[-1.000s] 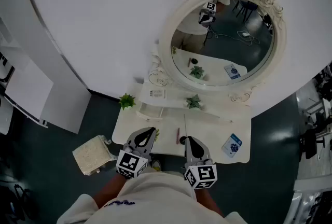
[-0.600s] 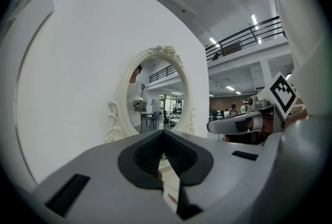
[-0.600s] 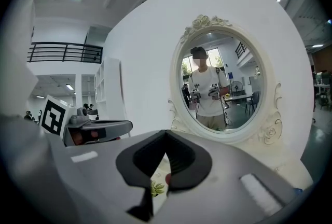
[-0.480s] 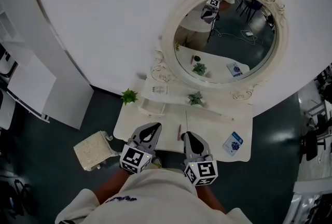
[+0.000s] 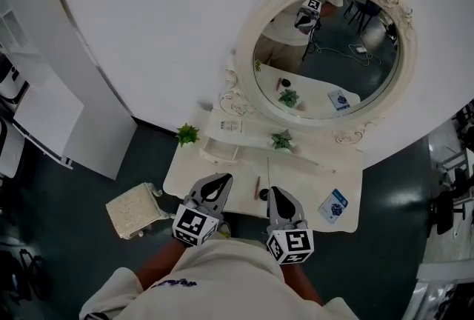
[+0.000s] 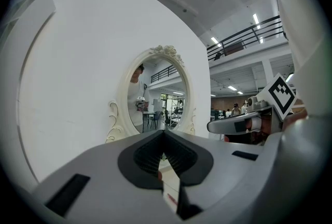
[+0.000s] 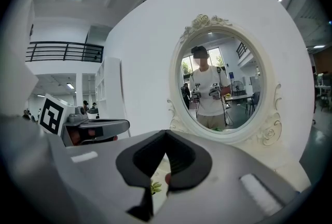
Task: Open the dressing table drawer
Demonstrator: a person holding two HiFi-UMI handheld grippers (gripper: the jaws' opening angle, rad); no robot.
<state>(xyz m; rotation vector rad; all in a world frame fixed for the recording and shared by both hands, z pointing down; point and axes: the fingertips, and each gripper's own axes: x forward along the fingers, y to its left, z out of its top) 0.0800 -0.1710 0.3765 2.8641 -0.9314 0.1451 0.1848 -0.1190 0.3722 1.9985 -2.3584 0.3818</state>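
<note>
Hovering over the dressing table [image 5: 309, 191] edge, left gripper [image 5: 220, 180] and right gripper [image 5: 276, 193] press fingers together.

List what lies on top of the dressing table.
A raised white shelf with a green plant, another plant at the left corner, a red pen, a blue packet. The left gripper and right gripper cover part of the front edge; anything beneath is hidden.

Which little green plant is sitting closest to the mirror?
The green plant in the middle, just below the mirror's bottom rim. The other plant stands out at the dressing table's left corner.
</note>
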